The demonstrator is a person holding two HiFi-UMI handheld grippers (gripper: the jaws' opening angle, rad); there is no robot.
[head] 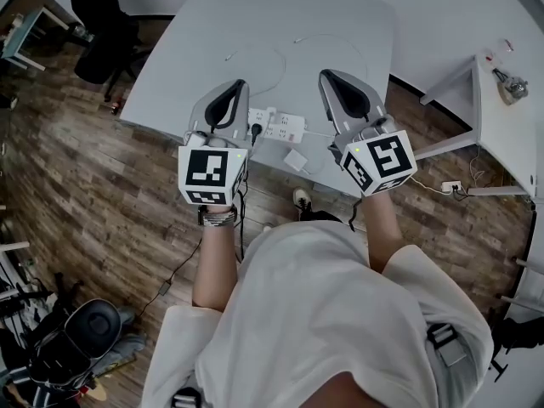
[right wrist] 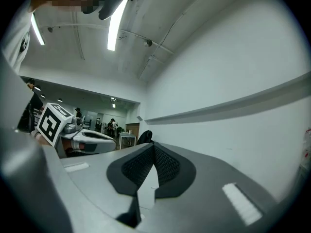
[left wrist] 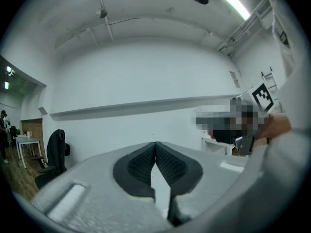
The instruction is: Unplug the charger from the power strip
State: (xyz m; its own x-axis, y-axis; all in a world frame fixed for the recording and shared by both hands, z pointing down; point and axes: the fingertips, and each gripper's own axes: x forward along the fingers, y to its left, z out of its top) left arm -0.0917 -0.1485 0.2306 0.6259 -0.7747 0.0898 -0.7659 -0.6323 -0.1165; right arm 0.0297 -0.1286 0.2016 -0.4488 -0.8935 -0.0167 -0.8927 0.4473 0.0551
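In the head view a white power strip (head: 279,125) lies near the front edge of the white table (head: 340,24). A black plug (head: 255,130) sits in its left end. A small white charger (head: 297,160) lies loose on the table just in front of the strip, apart from it, with a thin white cable. My left gripper (head: 240,84) and right gripper (head: 326,76) are held high above the strip, side by side. Both are shut with nothing between the pads. The left gripper (left wrist: 155,143) and the right gripper (right wrist: 153,144) face a bare white wall.
A black office chair (head: 104,29) stands at the table's far left. A second white table (head: 503,134) is at the right, with a socket block (head: 451,187) on the wooden floor beside it. A dark bag (head: 78,337) lies on the floor at lower left.
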